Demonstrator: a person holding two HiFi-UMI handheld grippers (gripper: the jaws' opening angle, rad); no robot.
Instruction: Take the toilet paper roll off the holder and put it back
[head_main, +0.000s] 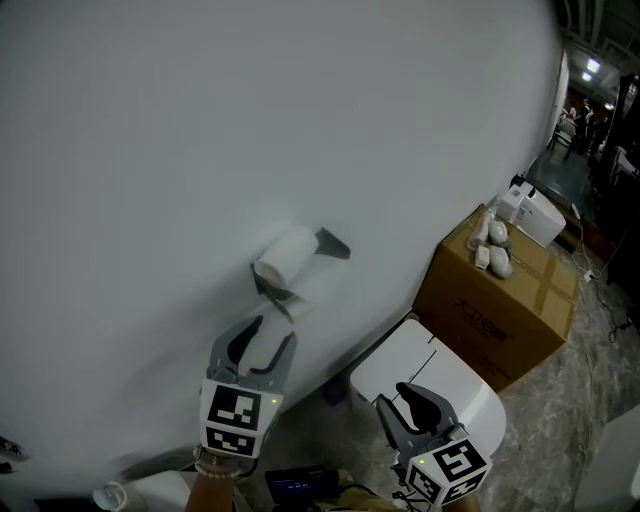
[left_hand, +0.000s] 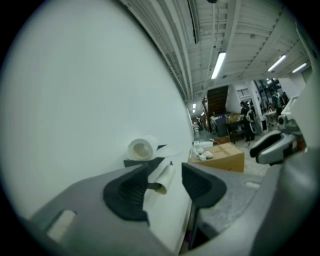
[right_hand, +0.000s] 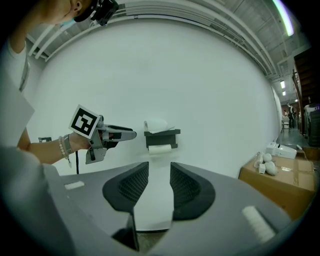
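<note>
Holder: dark grey wall-mounted bracket fixed to the plain white wall, at the centre of the head view.
Upper roll: white toilet paper roll lying on top of the holder; nothing touches it.
Lower roll: second white paper roll sitting directly under the holder's shelf.
Left tool: grey two-jaw tool with a marker cube, at lower centre-left of the head view, pointing at the holder from close by but clear of it. Its jaws stand wide apart and grip nothing; the lower roll shows beyond the gap.
Right tool: matching tool, at lower right of centre in the head view and well back from the holder. Its jaws are apart and empty.
Toilet: white cistern below the right tool.
Box: brown cardboard carton at the right of the head view, with small white items on top.
</note>
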